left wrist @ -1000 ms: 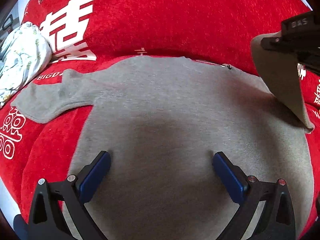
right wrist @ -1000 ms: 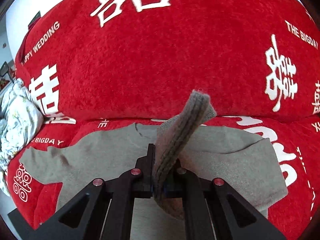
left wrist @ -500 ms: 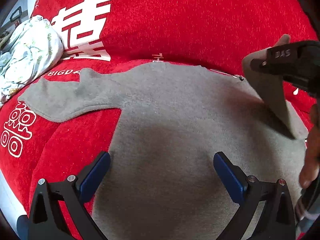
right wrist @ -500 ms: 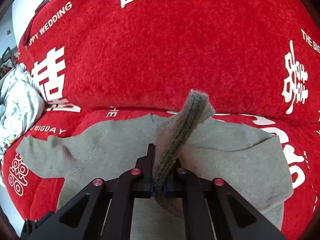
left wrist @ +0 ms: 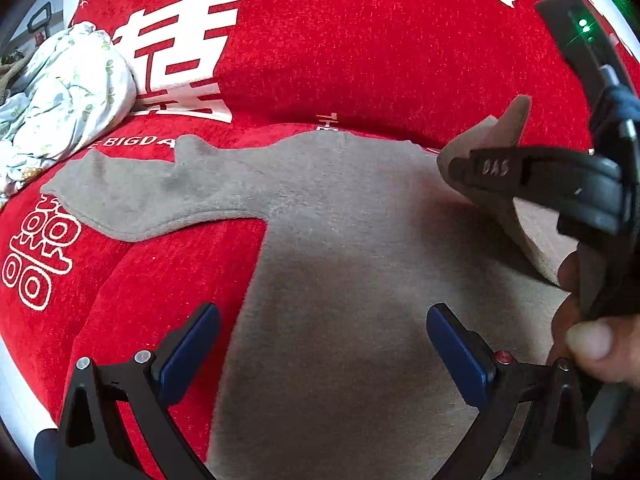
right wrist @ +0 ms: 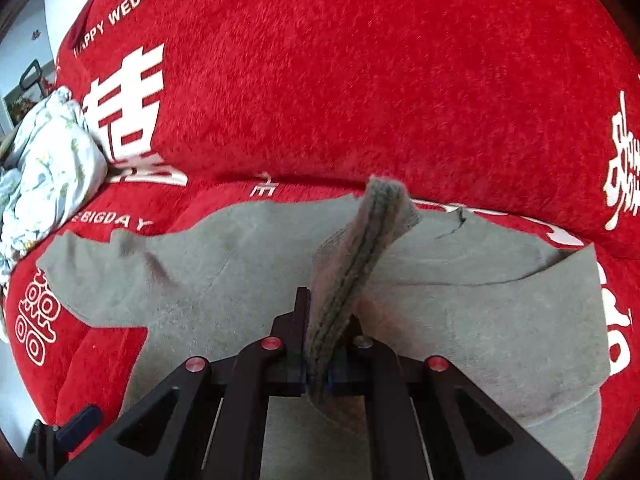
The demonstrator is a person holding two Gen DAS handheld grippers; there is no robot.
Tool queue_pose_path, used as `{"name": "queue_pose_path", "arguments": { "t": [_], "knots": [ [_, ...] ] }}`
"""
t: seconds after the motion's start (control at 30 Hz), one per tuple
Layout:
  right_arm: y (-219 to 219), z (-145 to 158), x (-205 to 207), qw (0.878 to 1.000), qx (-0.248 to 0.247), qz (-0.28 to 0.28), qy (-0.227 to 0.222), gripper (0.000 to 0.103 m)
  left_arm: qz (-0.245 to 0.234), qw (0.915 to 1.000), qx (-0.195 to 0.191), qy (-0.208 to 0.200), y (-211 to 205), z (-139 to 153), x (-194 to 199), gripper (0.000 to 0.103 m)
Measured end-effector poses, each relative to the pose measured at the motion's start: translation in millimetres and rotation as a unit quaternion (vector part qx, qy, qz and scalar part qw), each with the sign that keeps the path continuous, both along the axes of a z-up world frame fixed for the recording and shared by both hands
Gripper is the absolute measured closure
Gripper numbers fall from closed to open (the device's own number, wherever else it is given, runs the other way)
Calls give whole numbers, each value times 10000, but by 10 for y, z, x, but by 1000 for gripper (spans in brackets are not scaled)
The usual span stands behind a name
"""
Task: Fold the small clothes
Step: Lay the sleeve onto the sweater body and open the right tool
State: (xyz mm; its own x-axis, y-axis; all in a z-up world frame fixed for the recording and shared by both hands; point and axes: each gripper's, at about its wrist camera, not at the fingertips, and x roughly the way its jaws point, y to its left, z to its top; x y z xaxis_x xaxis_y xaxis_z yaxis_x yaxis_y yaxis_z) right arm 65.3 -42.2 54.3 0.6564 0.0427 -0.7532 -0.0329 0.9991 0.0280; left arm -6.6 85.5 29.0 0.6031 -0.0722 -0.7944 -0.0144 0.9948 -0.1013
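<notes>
Folding has barely begun: our right tongs (right wrist: 318, 360) pinch the gray sweater's (left wrist: 360, 280) sleeve cuff (right wrist: 380, 224), left tongs (left wrist: 320, 344) spread above.

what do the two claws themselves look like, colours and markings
Both are black angular frames with triangular cut-outs. The left claw has blue pads on its fingers, with silver and red screw heads. The right claw shows red and silver screw heads; its finger reads "DAS", and its body carries green lights. A bare hand shows beside it.
</notes>
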Motion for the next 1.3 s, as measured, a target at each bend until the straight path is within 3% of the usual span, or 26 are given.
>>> {"name": "queue_pose_path", "arguments": {
  "t": [0.33, 0.63, 1.07, 1.1, 1.17, 1.2, 1.23, 1.3],
  "knots": [
    [83, -107, 50, 9998, -30, 107, 163, 96, 78, 9999, 31, 57, 99, -23, -11, 0],
    [193, -201, 59, 9994, -130, 204, 239, 96, 254, 9996, -21, -115, 274, 131, -73, 0],
    [401, -334, 77, 9973, -638, 258, 257, 92, 472, 9988, -110, -8, 479, 50, -87, 0],
    [418, -339, 77, 9973, -628, 281, 247, 89, 485, 9988, -115, -2, 496, 44, -100, 0],
    [462, -344, 77, 9973, -531, 431, 266, 64, 525, 9985, -140, 10, 534, 41, -115, 0],
    [485, -339, 70, 9972, -516, 481, 265, 32, 544, 9984, -151, 10, 549, 45, -121, 0],
    [505, -299, 35, 9972, -526, 516, 153, 14, 563, 9983, -163, 7, 560, 54, -128, 0],
    [518, -194, -49, 9966, -575, 568, -152, 14, 578, 9982, -171, -4, 565, 68, -128, 0]
  ]
}}
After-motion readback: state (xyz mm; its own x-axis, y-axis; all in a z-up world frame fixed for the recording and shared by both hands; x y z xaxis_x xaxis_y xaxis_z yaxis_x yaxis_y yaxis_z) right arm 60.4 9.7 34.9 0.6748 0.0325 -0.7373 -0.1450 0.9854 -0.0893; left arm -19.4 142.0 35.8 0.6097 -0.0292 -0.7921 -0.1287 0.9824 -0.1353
